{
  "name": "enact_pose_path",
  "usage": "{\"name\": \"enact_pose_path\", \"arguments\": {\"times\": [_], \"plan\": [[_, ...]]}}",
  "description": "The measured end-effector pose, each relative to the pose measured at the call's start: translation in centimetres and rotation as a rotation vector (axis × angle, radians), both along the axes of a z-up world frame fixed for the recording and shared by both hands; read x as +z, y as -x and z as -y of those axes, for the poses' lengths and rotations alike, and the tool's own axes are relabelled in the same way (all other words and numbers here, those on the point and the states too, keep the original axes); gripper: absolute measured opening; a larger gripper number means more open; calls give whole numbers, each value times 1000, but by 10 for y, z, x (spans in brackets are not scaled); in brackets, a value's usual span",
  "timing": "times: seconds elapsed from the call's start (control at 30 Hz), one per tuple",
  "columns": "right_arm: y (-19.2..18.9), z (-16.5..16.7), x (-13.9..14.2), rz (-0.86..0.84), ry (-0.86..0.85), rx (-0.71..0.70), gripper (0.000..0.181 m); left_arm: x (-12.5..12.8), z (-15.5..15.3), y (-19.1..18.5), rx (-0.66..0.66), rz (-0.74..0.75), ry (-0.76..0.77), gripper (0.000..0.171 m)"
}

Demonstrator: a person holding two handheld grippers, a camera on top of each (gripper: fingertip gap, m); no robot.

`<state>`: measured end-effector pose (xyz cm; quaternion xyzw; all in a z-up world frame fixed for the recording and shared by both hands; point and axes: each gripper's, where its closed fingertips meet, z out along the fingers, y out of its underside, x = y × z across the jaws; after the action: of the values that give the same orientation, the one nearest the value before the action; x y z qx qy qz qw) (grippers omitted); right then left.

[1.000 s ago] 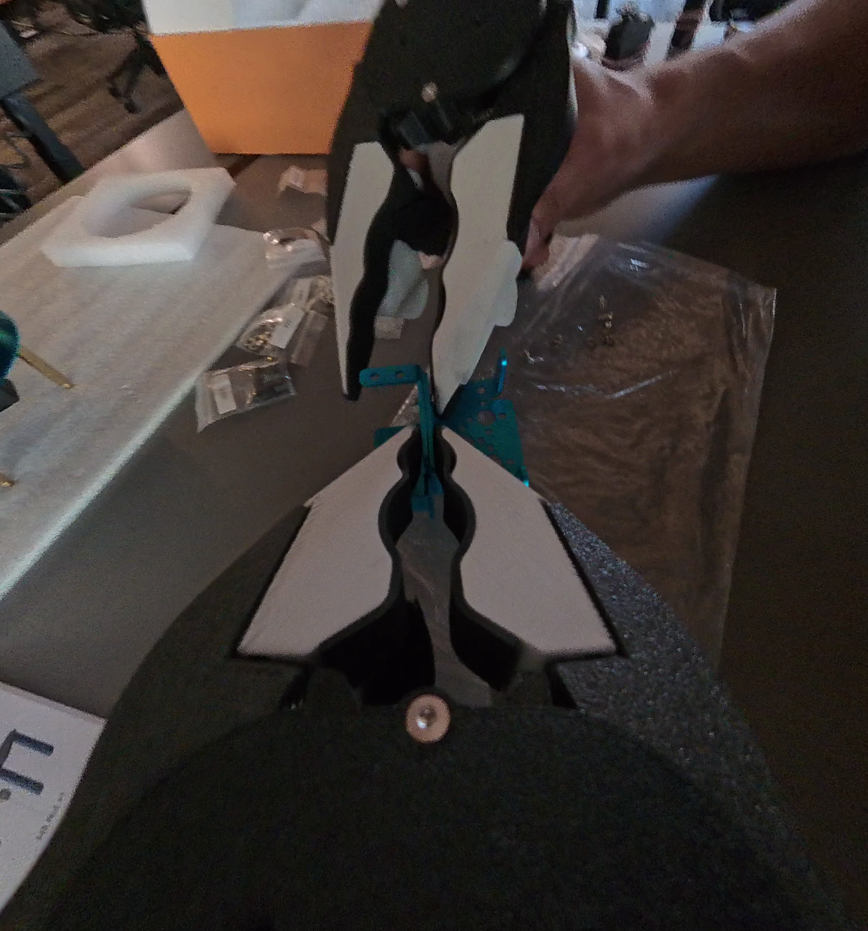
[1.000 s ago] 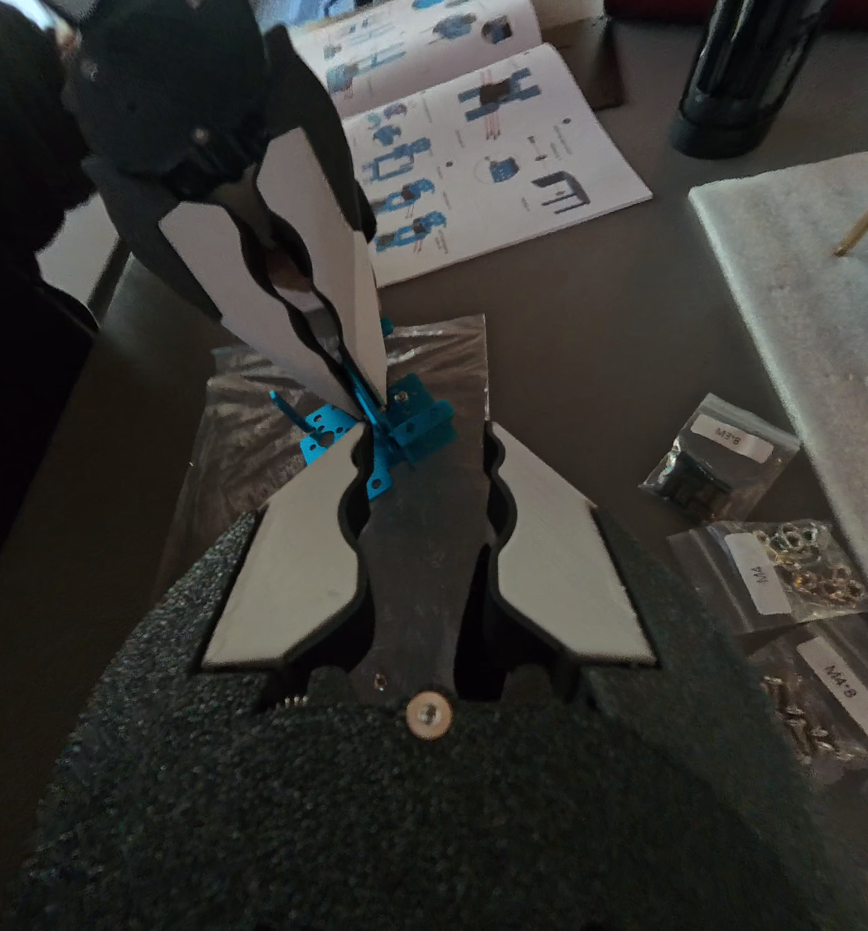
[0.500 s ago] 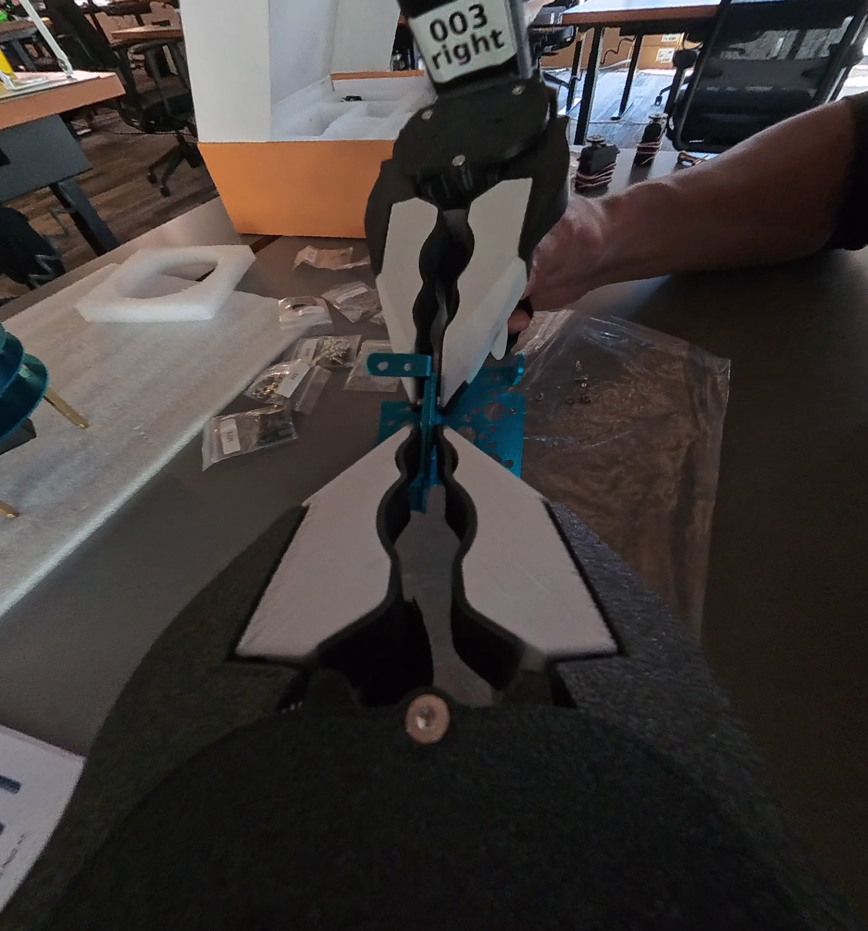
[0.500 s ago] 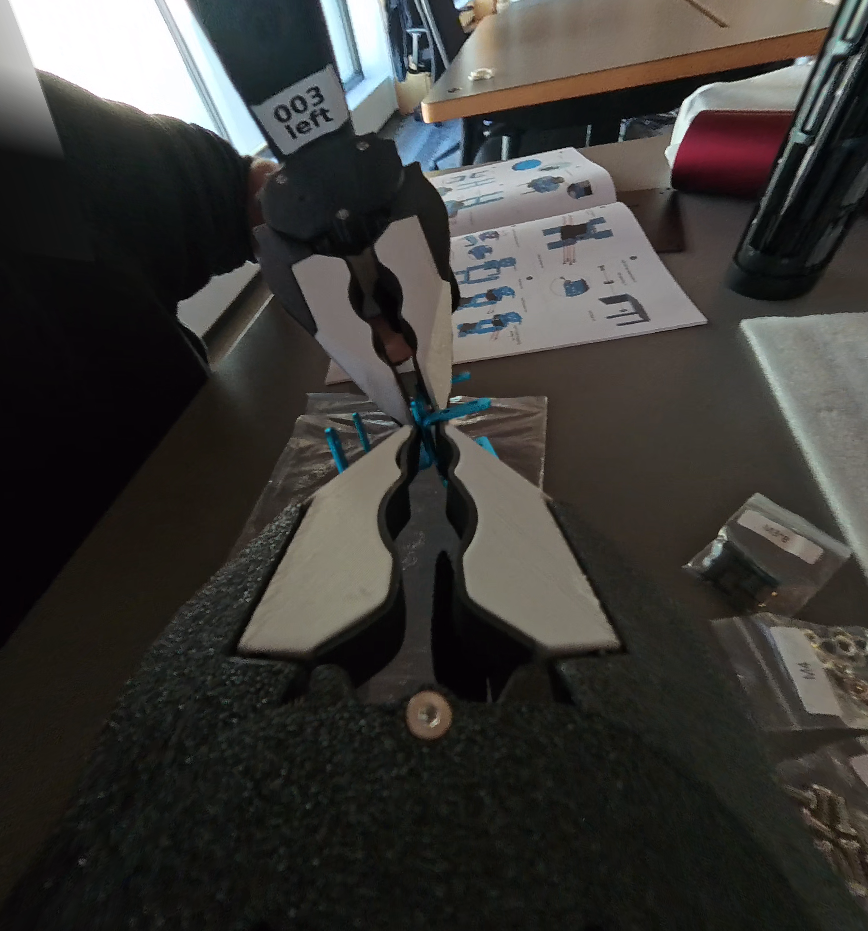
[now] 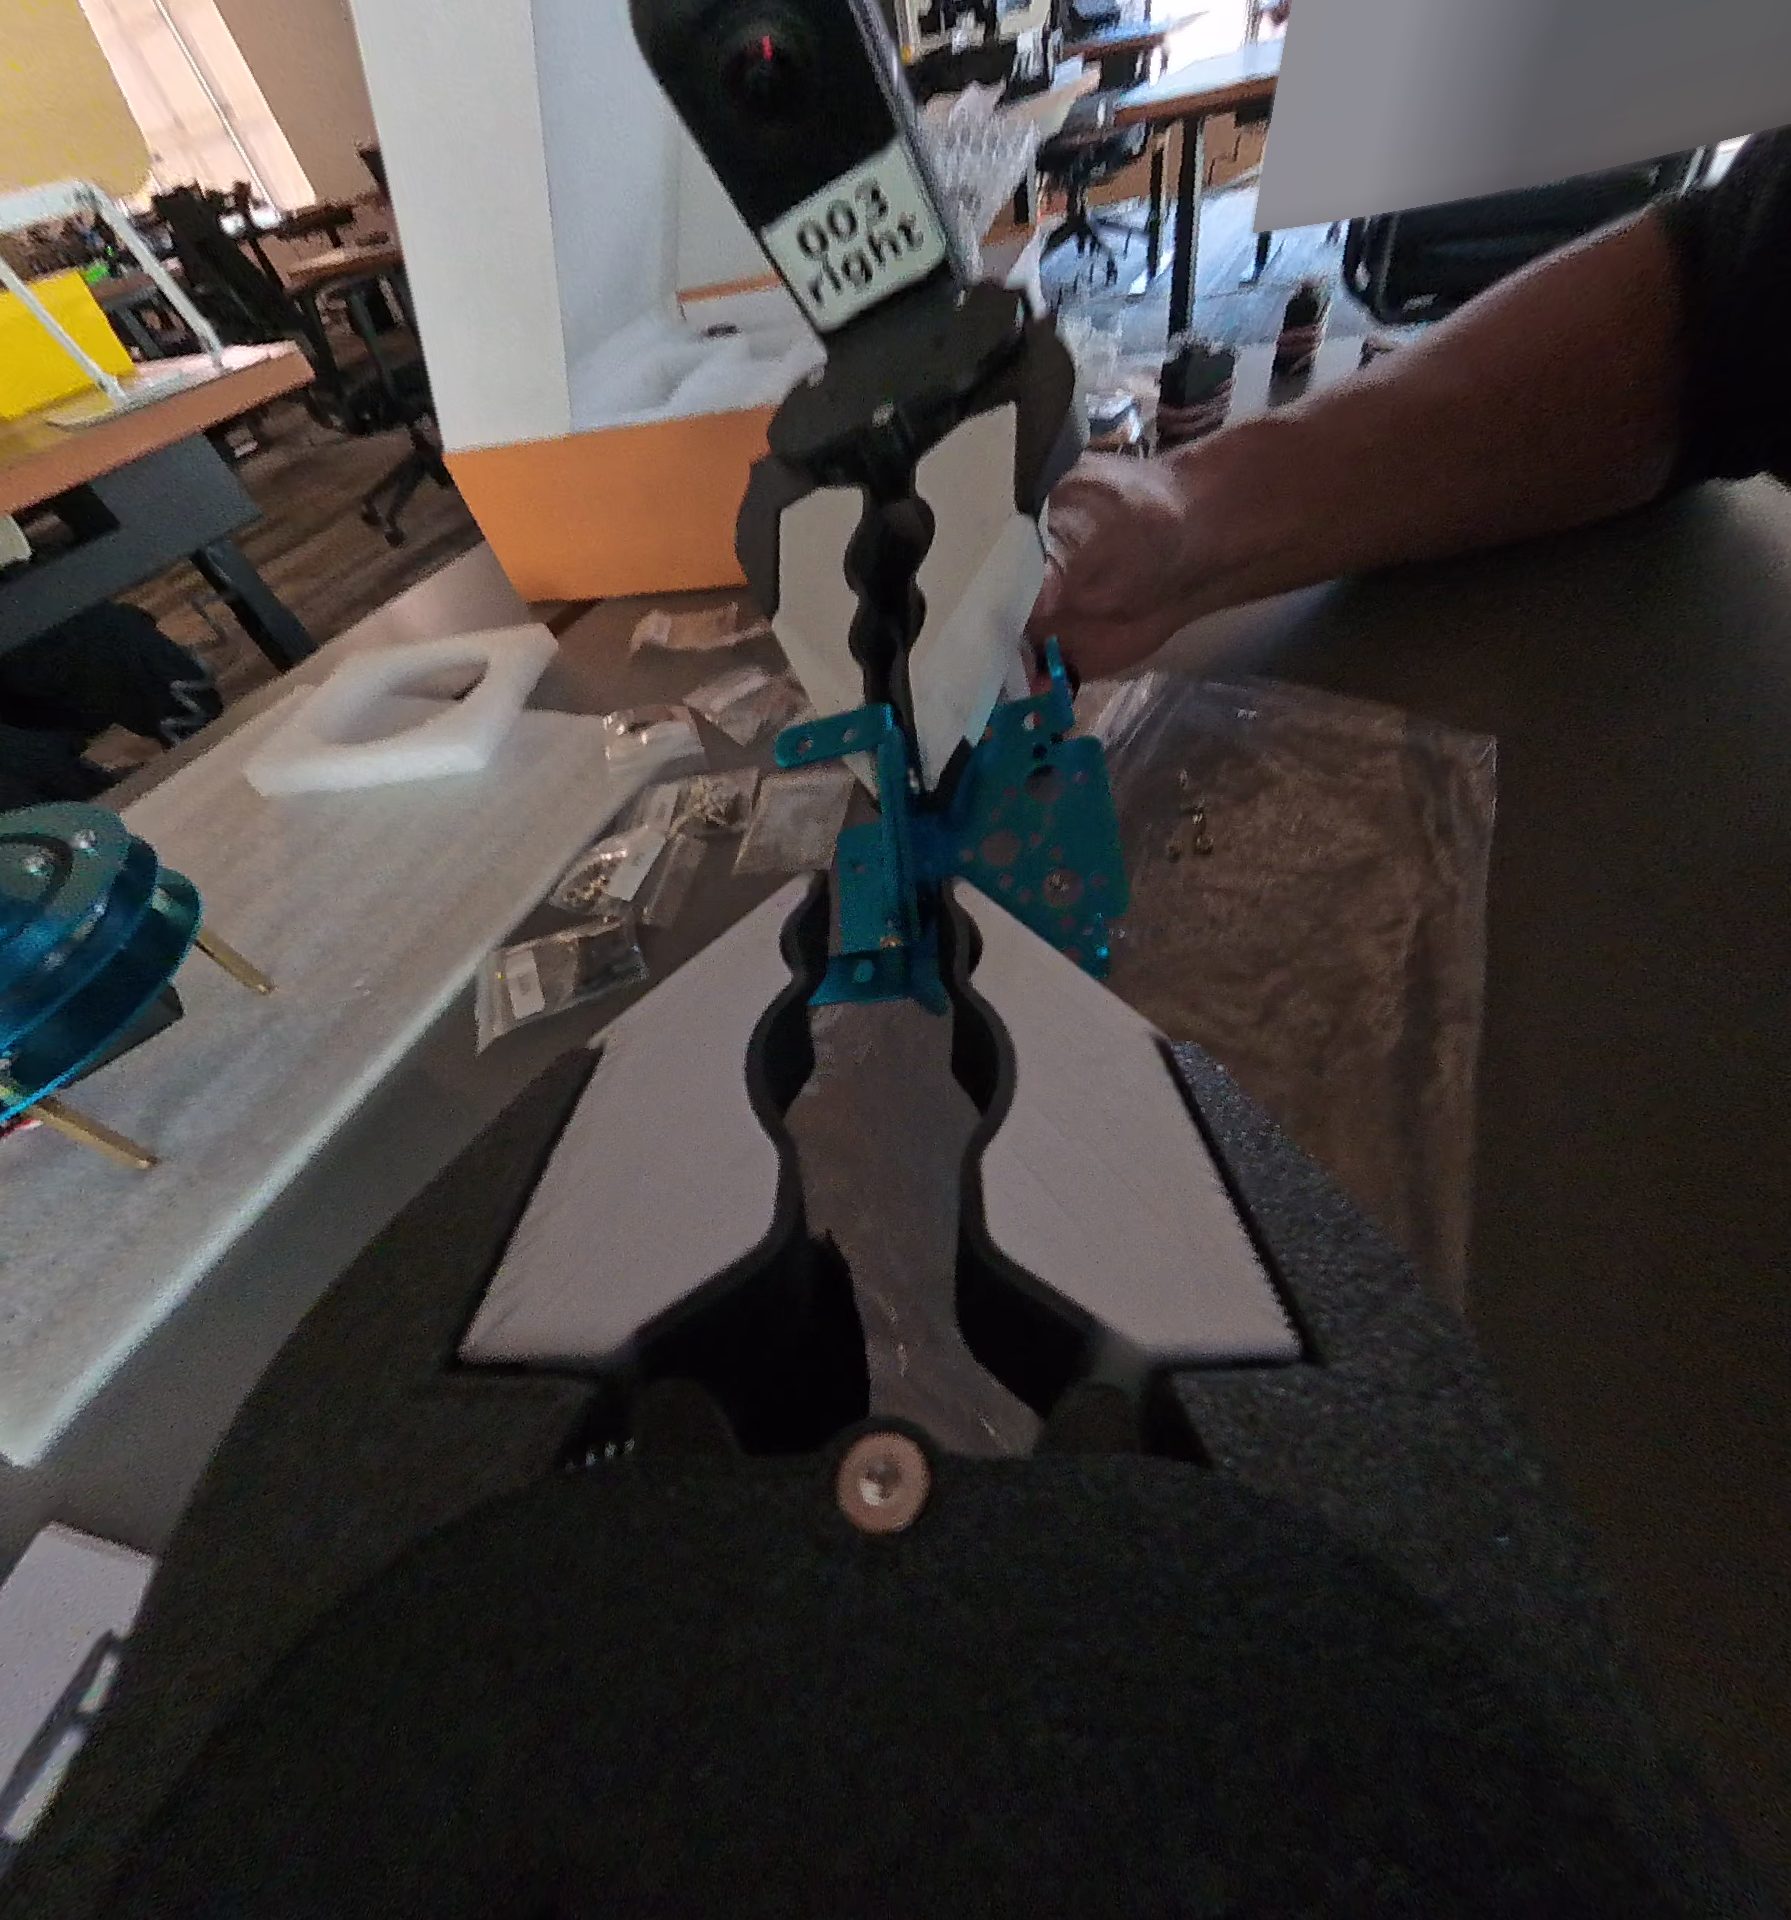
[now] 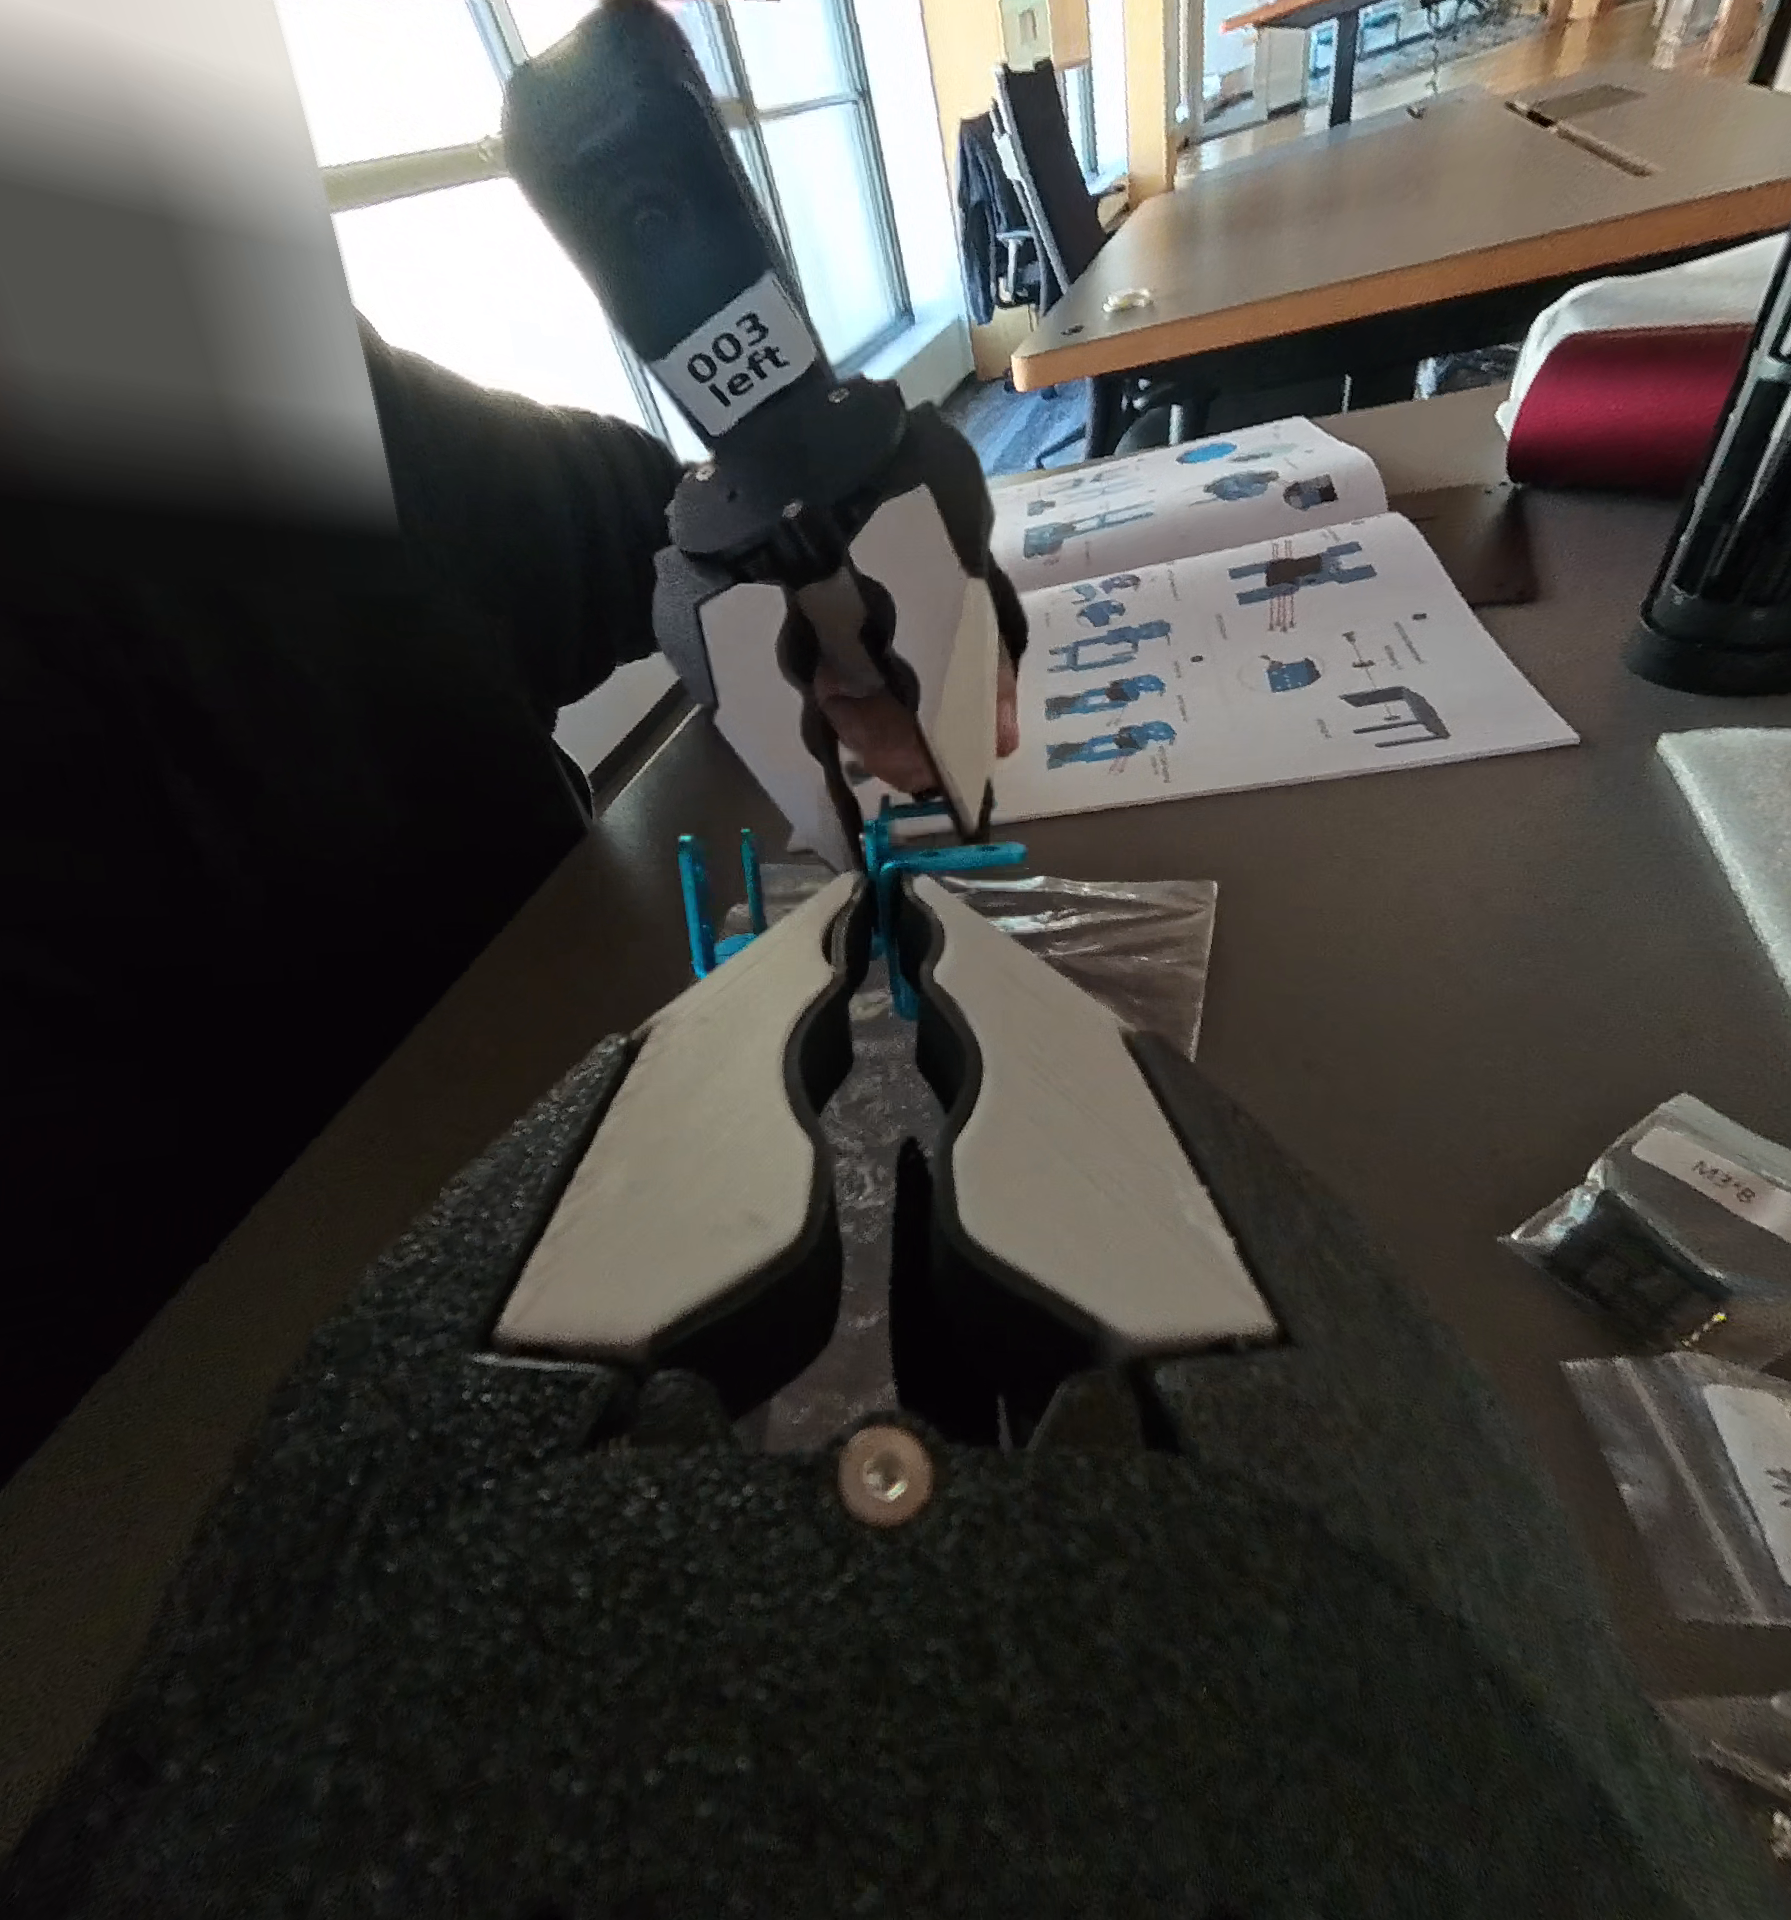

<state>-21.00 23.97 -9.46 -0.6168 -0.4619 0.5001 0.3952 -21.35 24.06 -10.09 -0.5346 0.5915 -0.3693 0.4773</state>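
Observation:
A blue metal bracket assembly (image 5: 964,842) with a perforated plate is held between both grippers, above a clear plastic bag (image 5: 1286,894) on the dark table. My left gripper (image 5: 886,883) is shut on its near flange. My right gripper (image 6: 883,883) is shut on the same bracket assembly (image 6: 906,883) from the opposite side. In the left wrist view the right gripper (image 5: 906,774) comes down from above, a hand (image 5: 1109,561) behind it. In the right wrist view the left gripper (image 6: 906,831) faces me. Two blue prongs (image 6: 719,894) stick up at the left.
A white foam sheet (image 5: 278,987) lies left, with a blue round assembly (image 5: 29,956) on brass legs and a white foam frame (image 5: 403,701). Small hardware bags (image 5: 621,883) lie beside it. An orange-and-white box (image 5: 600,436) stands behind. An open instruction booklet (image 6: 1265,644), a black cylinder (image 6: 1774,499) and more bags (image 6: 1660,1226) show in the right wrist view. Only a small space, under 4 cm, lies between the two pairs of fingers.
Both grippers have lifted the blue bracket assembly off the plastic bag and tilted up toward the room. The right gripper, open a second ago, has shut on it.

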Motion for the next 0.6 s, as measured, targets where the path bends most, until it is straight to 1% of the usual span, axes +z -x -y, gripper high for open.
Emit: {"name": "enact_pose_path", "arguments": {"times": [0.07, 0.1, 0.13, 0.17, 0.2, 0.23, 0.27, 0.3, 0.33, 0.4, 0.43, 0.5, 0.6], "plan": [[-2, 1, 4, -24, 0, 10, 2, 16, 0, 4, -21, 65, 60, 21], [-4, 2, 7, -34, -8, 15, 2, 26, -1, 7, -41, 111, 134, 23], [-5, 2, 10, -50, -23, 14, 2, 35, -3, 10, -65, 152, 234, 29], [-6, 3, 14, -65, -40, 15, 2, 40, -7, 13, -85, 174, 356, 41], [-7, 4, 17, -79, -62, 16, 2, 41, -11, 14, -104, 180, 488, 57], [-8, 5, 21, -91, -90, 11, 3, 40, -14, 14, -122, 176, 616, 69], [-8, 5, 24, -104, -122, 4, 3, 39, -15, 14, -144, 173, 732, 77], [-8, 6, 28, -122, -155, -5, 2, 37, -14, 13, -175, 175, 843, 79], [-7, 6, 32, -136, -185, -15, 2, 36, -11, 12, -210, 174, 951, 82], [-5, 8, 34, -141, -249, -22, 2, 33, 0, 9, -301, 155, 1165, 94], [-3, 10, 34, -139, -281, -22, 2, 33, 5, 8, -346, 154, 1262, 94], [0, 12, 33, -129, -322, -25, 2, 26, 8, 4, -365, 153, 1397, 95], [4, 16, 31, -109, -346, -20, 2, 17, 12, 2, -393, 141, 1465, 82]]}}
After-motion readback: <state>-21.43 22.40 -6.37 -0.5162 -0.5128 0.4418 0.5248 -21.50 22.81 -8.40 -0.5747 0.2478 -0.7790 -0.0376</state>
